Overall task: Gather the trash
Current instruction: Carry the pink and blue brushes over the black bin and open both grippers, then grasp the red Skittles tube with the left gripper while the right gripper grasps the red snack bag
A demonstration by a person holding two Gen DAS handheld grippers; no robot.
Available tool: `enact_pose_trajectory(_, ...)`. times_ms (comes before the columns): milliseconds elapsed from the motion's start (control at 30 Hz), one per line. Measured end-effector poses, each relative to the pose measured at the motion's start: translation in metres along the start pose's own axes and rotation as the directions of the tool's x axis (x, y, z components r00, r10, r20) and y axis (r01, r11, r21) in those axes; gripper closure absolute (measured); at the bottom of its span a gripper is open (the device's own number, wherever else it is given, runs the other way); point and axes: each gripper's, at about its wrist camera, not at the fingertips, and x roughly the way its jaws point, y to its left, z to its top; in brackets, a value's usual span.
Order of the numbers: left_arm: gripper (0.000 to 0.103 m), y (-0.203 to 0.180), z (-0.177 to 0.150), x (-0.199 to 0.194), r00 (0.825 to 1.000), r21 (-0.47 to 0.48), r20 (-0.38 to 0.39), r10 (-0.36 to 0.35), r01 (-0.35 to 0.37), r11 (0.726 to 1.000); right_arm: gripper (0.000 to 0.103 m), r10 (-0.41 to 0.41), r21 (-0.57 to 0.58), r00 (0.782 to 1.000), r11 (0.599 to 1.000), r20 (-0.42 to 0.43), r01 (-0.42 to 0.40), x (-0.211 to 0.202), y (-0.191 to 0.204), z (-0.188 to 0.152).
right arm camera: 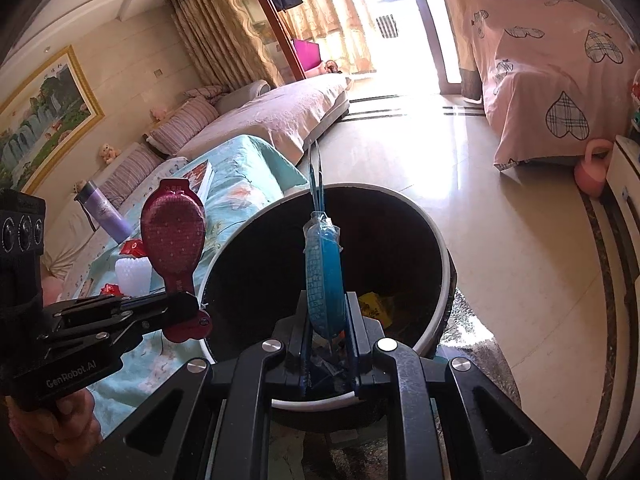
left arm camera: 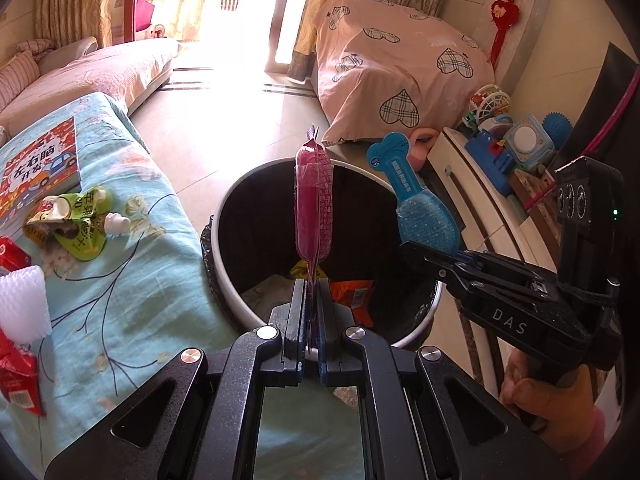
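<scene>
Overhead, both grippers hang above the round trash bin (left arm camera: 224, 216); the left gripper (left arm camera: 311, 280) is clamped on a magenta packaged brush (left arm camera: 314, 208) — standing upright; the right gripper (right arm camera: 325, 320) pinches a blue packaged brush (right arm camera: 324, 276); wrappers (left arm camera: 352, 292) lie in the bin's bottom, a green pouch (left arm camera: 76, 220) on the blue-clothed table (left arm camera: 160, 272).

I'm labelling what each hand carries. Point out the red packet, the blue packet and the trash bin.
red packet (left arm camera: 314, 204): left wrist view, its middle.
blue packet (right arm camera: 324, 276): right wrist view, its bulging middle.
trash bin (left arm camera: 224, 200): left wrist view, left rim.
</scene>
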Motion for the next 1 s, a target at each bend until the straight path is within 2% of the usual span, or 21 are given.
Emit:
enact_pose_trajectory(133,0.095,0.003,0.004,0.009,1.000,-0.014,-0.018,-0.001,0.000,1.000,0.083,0.006,0.013,1.000,1.000,-0.023,-0.006,0.010,-0.004,0.003)
enact_pose_trajectory(200,0.082,0.005,0.004,0.009,1.000,-0.023,-0.018,0.000,0.000,1.000,0.070,0.006,0.022,0.999,1.000,-0.035,-0.005,0.014,-0.007,0.005)
enact_pose_trajectory(233,0.070,0.006,0.003,0.008,1.000,-0.025,-0.013,0.005,-0.005,1.000,0.058,0.009,0.029,0.999,1.000,-0.033,-0.008,0.014,-0.008,0.005)
enact_pose_trajectory(267,0.062,0.006,0.002,0.005,1.000,-0.026,-0.001,0.008,-0.008,1.000,0.053,0.009,0.033,1.000,0.999,-0.029,-0.008,0.013,-0.009,0.005)
enact_pose_trajectory(433,0.059,0.015,-0.008,-0.007,1.000,-0.050,0.018,0.005,-0.004,0.999,0.048,0.007,0.038,1.000,0.999,-0.005,-0.007,0.002,-0.008,0.002)
enact_pose_trajectory(500,0.054,0.021,-0.015,-0.013,1.000,-0.072,0.025,0.008,-0.006,0.997,0.043,0.012,0.041,1.000,0.999,0.004,-0.012,-0.002,-0.007,0.001)
enact_pose_trajectory(567,0.053,0.029,-0.024,-0.020,1.000,-0.101,0.030,0.009,-0.006,0.995,0.030,0.019,0.049,1.000,0.999,0.023,-0.021,-0.008,-0.004,0.000)
enact_pose_trajectory(767,0.053,0.061,-0.059,-0.050,0.998,-0.186,0.054,0.033,-0.022,0.982,0.014,0.045,0.051,0.995,0.997,0.084,-0.050,-0.024,0.020,-0.009)
enact_pose_trajectory(900,0.053,0.084,-0.083,-0.071,0.997,-0.237,0.061,0.053,-0.037,0.971,0.010,0.068,0.035,0.992,0.997,0.102,-0.072,-0.028,0.043,-0.021)
enact_pose_trajectory(1000,0.053,0.099,-0.099,-0.084,0.995,-0.264,0.068,0.079,-0.058,0.963,0.009,0.097,0.027,0.992,0.995,0.083,-0.099,-0.024,0.063,-0.032)
